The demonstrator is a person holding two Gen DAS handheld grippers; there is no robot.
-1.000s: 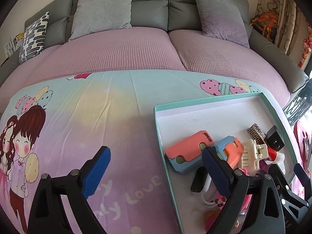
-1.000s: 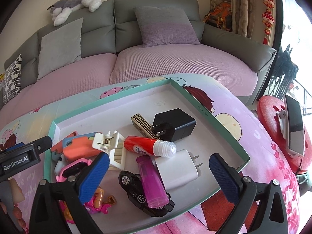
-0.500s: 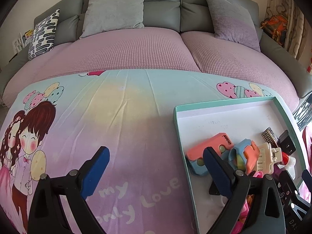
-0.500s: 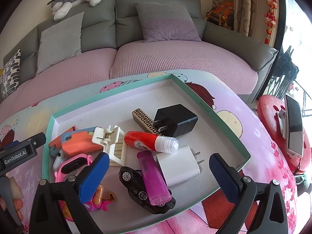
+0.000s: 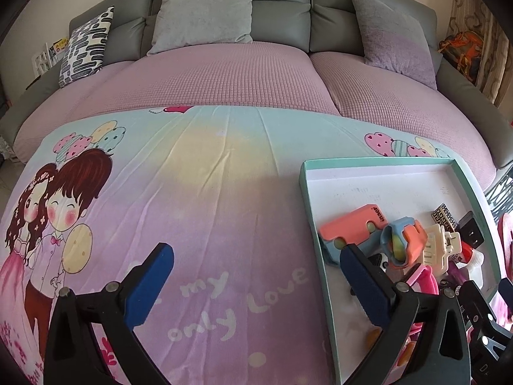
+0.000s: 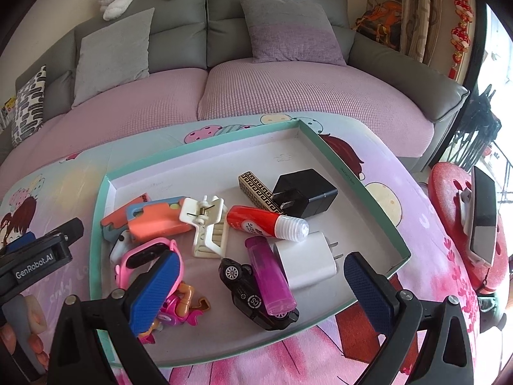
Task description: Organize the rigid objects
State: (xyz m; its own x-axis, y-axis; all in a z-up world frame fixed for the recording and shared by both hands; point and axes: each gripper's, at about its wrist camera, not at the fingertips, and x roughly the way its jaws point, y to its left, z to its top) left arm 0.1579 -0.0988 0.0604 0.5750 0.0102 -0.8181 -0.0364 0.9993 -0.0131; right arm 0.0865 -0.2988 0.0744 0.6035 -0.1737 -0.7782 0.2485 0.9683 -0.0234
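Teal-rimmed shallow tray [image 6: 359,173] sits on a cartoon-print cloth [image 5: 208,192] spread over the table, pink-covered grey sofa [image 5: 224,73] behind it. All the loose items are piled in the near half of the tray; the far half is bare white. Left gripper [image 5: 256,276] hangs over bare cloth just left of the tray, jaws spread wide, nothing between them; its right finger overlaps the tray's left wall in the left wrist view. Right gripper [image 6: 261,284] hovers over the tray's near edge, jaws also wide apart and gripping nothing. Between the right gripper's fingers, lower down in the tray: black toy car [image 6: 253,295] with a purple lighter [image 6: 269,276] lying across it, white plug adapter [image 6: 304,261] touching the lighter's right side. Further back: red-and-white tube [image 6: 266,223] lying on its side, black charger [image 6: 304,197] behind it, patterned black-and-gold block [image 6: 256,186] to the charger's left. Cream hair claw [image 6: 205,227] sits mid-tray, orange-and-blue toy [image 6: 150,221] beside it on the left, pink watch [image 6: 147,255] in front of that. Pink figure [image 6: 179,308] is partly hidden behind the right gripper's left finger. Part of the person's hand [image 6: 22,324] shows at the lower left of the right wrist view.
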